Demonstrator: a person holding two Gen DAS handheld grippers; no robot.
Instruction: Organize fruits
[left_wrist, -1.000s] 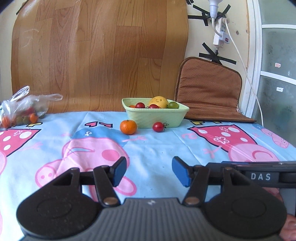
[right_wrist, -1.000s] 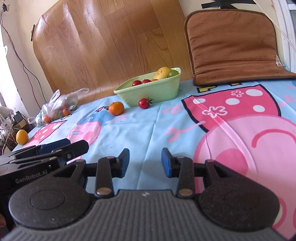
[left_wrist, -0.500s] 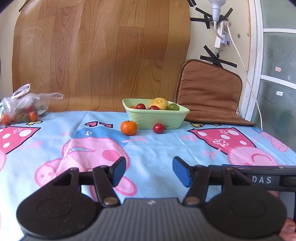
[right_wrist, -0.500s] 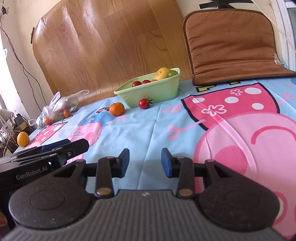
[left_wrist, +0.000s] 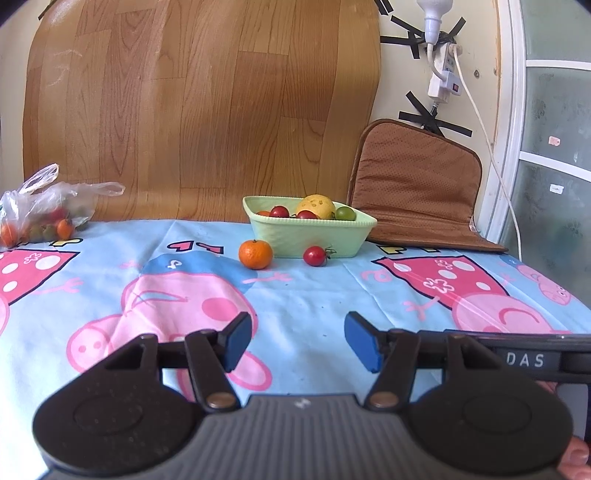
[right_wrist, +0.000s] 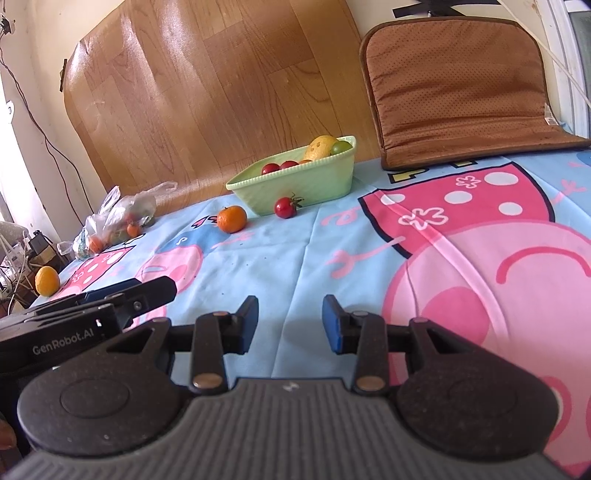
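Left wrist view first: the left tool hangs low over the tabletop with its blue pads spread apart, released, nothing between them. Well ahead sits the pale green bowl near the back edge, carrying a yellow fruit, red tomatoes and a green one. Just in front of the bowl, out on the cartoon-print cloth, an orange mandarin sits to the left and a red tomato with its green stem to the right, the two close but apart. Far left, a clear plastic bag of small fruit lies against the wooden panel. A brown cushion leans behind the bowl on the right.

Over to the right wrist view: the right tool is also released, pads parted over bare cloth. The left tool's dark body pokes in from the lower left. The bowl is far ahead, the mandarin and tomato resting just before it on the tabletop. The bag lies further left, and a lone yellow-orange fruit sits at the far-left edge.
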